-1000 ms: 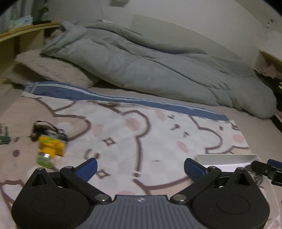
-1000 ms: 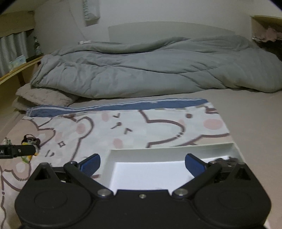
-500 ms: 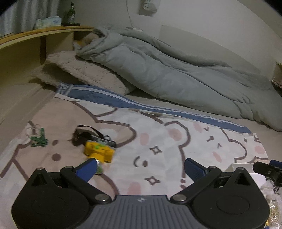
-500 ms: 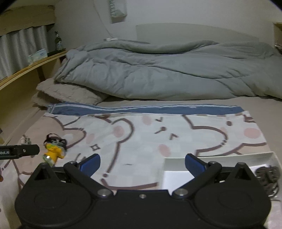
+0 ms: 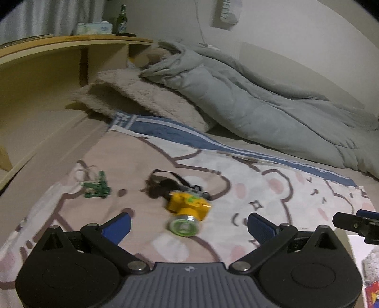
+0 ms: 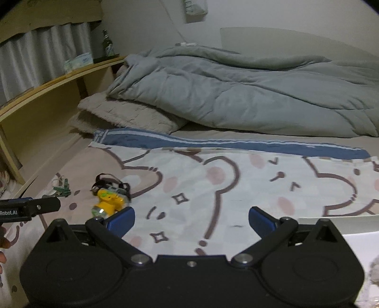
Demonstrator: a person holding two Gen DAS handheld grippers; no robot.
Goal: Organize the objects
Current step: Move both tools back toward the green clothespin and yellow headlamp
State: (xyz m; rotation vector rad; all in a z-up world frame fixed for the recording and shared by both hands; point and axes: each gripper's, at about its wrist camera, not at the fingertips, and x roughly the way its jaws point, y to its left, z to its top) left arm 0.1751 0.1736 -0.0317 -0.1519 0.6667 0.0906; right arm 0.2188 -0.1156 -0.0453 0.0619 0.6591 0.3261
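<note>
A yellow headlamp (image 5: 188, 208) with a black strap lies on the bear-print sheet (image 5: 272, 189), just ahead of my open, empty left gripper (image 5: 189, 225). It also shows in the right wrist view (image 6: 107, 202), left of my open, empty right gripper (image 6: 190, 219). A small green circuit board (image 5: 98, 187) with pale wires lies left of the headlamp; it shows in the right wrist view too (image 6: 62, 189). A white tray (image 6: 355, 237) sits at the lower right, its rim (image 5: 355, 244) visible in the left wrist view.
A grey duvet (image 6: 236, 94) and a fuzzy beige pillow (image 5: 146, 99) lie at the back. A wooden shelf (image 5: 59, 47) on the left carries a bottle (image 5: 122, 20) and a tissue box (image 5: 94, 27). The right gripper's finger (image 5: 355, 221) shows at the left view's right edge.
Both grippers have swung left across the sheet. The headlamp has come from the left edge to the middle of the left view; the tray has slid off to the right.
</note>
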